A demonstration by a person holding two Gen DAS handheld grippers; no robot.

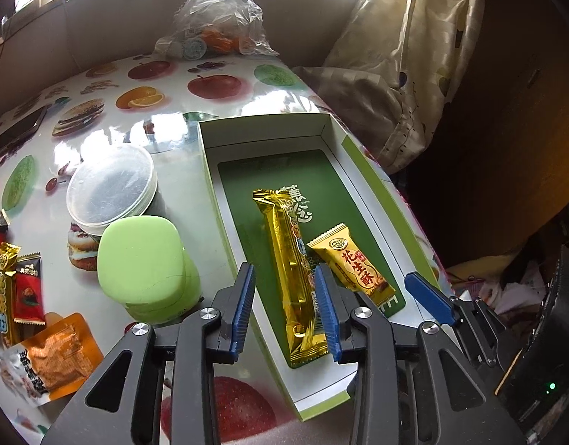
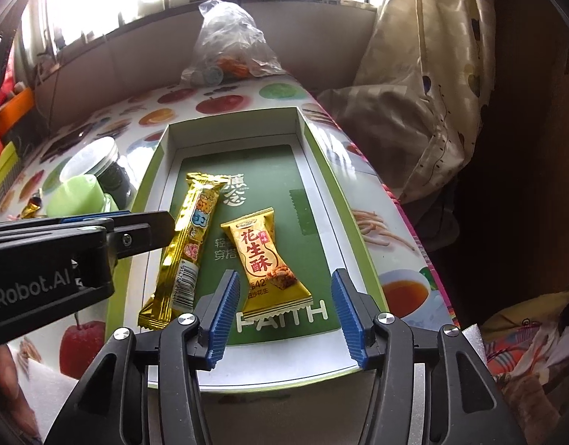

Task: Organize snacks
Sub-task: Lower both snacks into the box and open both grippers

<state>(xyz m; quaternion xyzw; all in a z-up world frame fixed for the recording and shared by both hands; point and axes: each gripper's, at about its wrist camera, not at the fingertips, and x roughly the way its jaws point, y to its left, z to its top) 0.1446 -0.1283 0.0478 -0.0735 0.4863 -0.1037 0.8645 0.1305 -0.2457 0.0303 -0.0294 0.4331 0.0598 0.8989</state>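
A shallow white box with green rims (image 1: 210,170) (image 2: 151,185) lies on the fruit-print table. Inside it are a long gold snack bar (image 1: 288,259) (image 2: 190,244) and a smaller yellow peanut-candy pack (image 1: 353,267) (image 2: 266,256). My left gripper (image 1: 284,311) is open and straddles the near end of the gold bar, with a gap on its left side. My right gripper (image 2: 286,319) is open just short of the candy pack, which lies flat between and ahead of its fingers. Each gripper shows in the other's view: the right one (image 1: 429,296), the left one (image 2: 80,237).
Left of the box stand a green lidded container (image 1: 143,259) and a clear-lidded jar (image 1: 110,185). Several loose snack packs (image 1: 28,289) lie at the table's left edge. A plastic bag (image 1: 217,15) sits at the back, a phone (image 1: 17,133) far left, a curtain (image 1: 395,74) right.
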